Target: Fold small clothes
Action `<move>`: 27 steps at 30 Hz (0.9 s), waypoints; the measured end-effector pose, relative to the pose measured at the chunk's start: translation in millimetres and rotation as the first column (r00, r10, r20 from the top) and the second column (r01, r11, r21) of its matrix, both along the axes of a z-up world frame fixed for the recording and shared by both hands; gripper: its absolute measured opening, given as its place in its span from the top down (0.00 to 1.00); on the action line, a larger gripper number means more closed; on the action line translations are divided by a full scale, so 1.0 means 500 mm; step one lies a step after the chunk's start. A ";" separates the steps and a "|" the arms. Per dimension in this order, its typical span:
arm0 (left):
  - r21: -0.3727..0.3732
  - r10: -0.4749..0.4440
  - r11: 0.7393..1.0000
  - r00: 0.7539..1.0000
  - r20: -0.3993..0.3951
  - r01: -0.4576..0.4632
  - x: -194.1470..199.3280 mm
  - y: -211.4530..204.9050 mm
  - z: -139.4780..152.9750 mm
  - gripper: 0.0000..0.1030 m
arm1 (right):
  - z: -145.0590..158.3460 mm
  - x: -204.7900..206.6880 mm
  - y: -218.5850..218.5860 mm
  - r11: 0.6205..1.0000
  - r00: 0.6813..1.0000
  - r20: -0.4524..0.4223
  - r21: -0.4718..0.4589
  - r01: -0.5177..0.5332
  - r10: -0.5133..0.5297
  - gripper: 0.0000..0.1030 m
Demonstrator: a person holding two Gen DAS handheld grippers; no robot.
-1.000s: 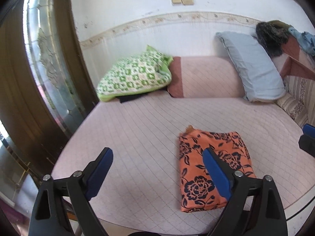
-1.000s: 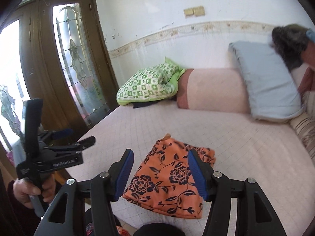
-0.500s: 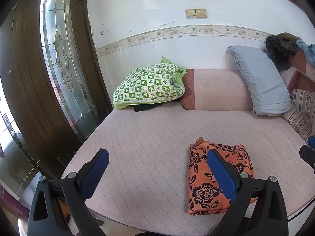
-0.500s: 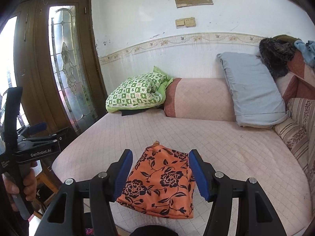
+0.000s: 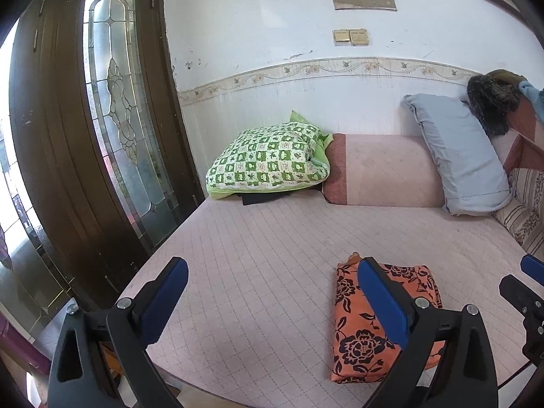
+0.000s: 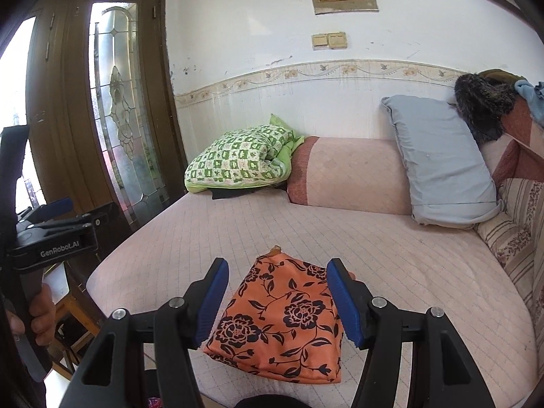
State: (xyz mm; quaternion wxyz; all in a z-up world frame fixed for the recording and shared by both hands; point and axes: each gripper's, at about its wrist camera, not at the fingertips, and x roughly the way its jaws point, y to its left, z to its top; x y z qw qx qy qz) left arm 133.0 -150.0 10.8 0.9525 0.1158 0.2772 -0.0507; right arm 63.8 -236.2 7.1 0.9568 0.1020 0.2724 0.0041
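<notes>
An orange garment with black flowers [image 5: 353, 340] lies folded into a small rectangle near the front edge of the pink quilted bed [image 5: 255, 255]. My left gripper [image 5: 272, 268] hovers open and wide to its left, its right finger overlapping the cloth in the picture, with nothing between the pads. In the right wrist view the garment [image 6: 282, 316] lies flat below my right gripper [image 6: 278, 267], which stands open above it without touching. The left gripper [image 6: 85, 209] shows at the far left there, held by a hand [image 6: 40, 309]. The right gripper's tip [image 5: 523, 289] peeks in at the left view's right edge.
At the bed's head lie a green checked pillow [image 5: 268, 159], a pink bolster [image 5: 384, 170] and a grey-blue pillow [image 5: 459, 153]. Dark clothing [image 5: 489, 105] hangs over the right end. A brown door with a glass panel [image 5: 112, 108] stands left of the bed.
The left gripper has risen and tipped up, so more of the wall shows. The right gripper's view has tipped up a little too. The folded garment has not moved.
</notes>
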 end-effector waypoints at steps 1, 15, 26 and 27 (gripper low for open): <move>-0.004 0.000 1.000 1.000 -0.003 0.000 0.002 0.001 -0.001 0.03 | -0.001 0.000 0.003 1.000 1.000 0.004 -0.009 0.000 0.000 0.38; -0.004 -0.027 1.000 0.998 0.048 0.028 -0.020 -0.005 0.013 0.03 | -0.021 0.005 0.003 1.000 1.000 -0.012 -0.025 -0.003 0.003 0.38; -0.020 -0.028 0.999 0.998 0.059 0.029 -0.019 0.007 0.019 0.03 | -0.021 0.005 0.006 0.999 1.000 -0.001 -0.033 -0.006 0.006 0.38; -0.019 -0.029 0.999 0.998 0.059 0.030 -0.019 0.006 0.019 0.03 | -0.021 0.005 0.008 0.999 1.000 -0.002 -0.035 -0.008 0.007 0.38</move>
